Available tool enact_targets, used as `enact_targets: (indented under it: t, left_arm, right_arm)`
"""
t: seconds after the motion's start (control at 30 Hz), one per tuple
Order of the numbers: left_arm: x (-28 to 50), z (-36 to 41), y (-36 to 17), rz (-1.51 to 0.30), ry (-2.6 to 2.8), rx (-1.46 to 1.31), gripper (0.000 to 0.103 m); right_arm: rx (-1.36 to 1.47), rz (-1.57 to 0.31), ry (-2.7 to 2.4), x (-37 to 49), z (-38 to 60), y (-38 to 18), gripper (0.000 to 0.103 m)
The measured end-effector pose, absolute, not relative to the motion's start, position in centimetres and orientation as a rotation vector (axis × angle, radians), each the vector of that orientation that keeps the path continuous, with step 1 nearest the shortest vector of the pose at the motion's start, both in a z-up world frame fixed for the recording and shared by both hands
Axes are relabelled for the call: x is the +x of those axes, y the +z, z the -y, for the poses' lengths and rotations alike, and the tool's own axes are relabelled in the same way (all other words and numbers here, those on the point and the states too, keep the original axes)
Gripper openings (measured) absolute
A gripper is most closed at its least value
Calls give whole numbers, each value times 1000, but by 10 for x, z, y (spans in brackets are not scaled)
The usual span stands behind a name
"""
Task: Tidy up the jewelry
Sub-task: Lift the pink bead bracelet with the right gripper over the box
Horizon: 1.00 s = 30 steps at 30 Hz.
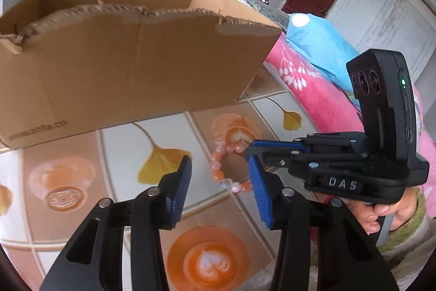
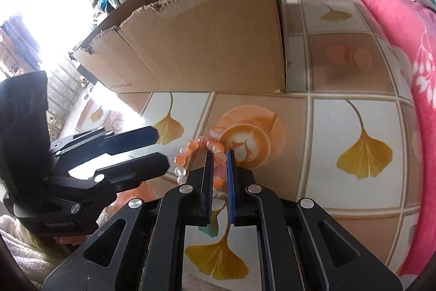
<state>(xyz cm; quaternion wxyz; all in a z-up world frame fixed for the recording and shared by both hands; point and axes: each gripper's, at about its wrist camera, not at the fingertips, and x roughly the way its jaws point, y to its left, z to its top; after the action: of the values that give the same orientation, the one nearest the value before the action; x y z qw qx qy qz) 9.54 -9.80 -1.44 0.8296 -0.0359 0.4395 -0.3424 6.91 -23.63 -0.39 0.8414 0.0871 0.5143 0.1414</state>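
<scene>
An orange and pink bead bracelet lies on the patterned tablecloth. In the right wrist view the bracelet passes between the pads of my right gripper, which is shut on its right side. That right gripper also shows in the left wrist view, at the bracelet's far right edge. My left gripper is open, its blue pads standing on either side of the bracelet. It also shows in the right wrist view, just left of the bracelet.
A large open cardboard box with torn rims stands on the table just behind the bracelet, also in the right wrist view. A pink flowered blanket and a blue pillow lie along the table's right side.
</scene>
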Motion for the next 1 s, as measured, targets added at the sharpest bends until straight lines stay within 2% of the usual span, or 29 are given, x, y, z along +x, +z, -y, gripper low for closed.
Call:
enact_targets:
  t: [0.07, 0.3, 0.37, 0.4, 0.6, 0.73, 1.0]
  left_arm:
    - [99, 106, -18, -951, -734, -55, 42]
    - [102, 117, -23, -962, -696, 54, 24]
    - [100, 120, -24, -959, -699, 87, 11]
    - [99, 122, -25, -958, -702, 102, 10]
    - [92, 124, -14, -900, -698, 124, 9]
    - [85, 111, 28, -790, -703, 98, 9]
    - [100, 81, 122, -523, -695, 53, 9]
  right_arm:
    - [179, -1093, 299, 69, 237, -6, 7]
    - [158, -1094, 309, 66, 240, -6, 7]
    - [140, -1087, 310, 65, 238, -6, 7]
    - [129, -1080, 309, 64, 237, -6, 7]
    - [132, -1034, 300, 60, 240, 7, 7]
    - [133, -953, 317, 57, 242, 39, 7]
    - [47, -665, 399, 83, 222, 129, 7]
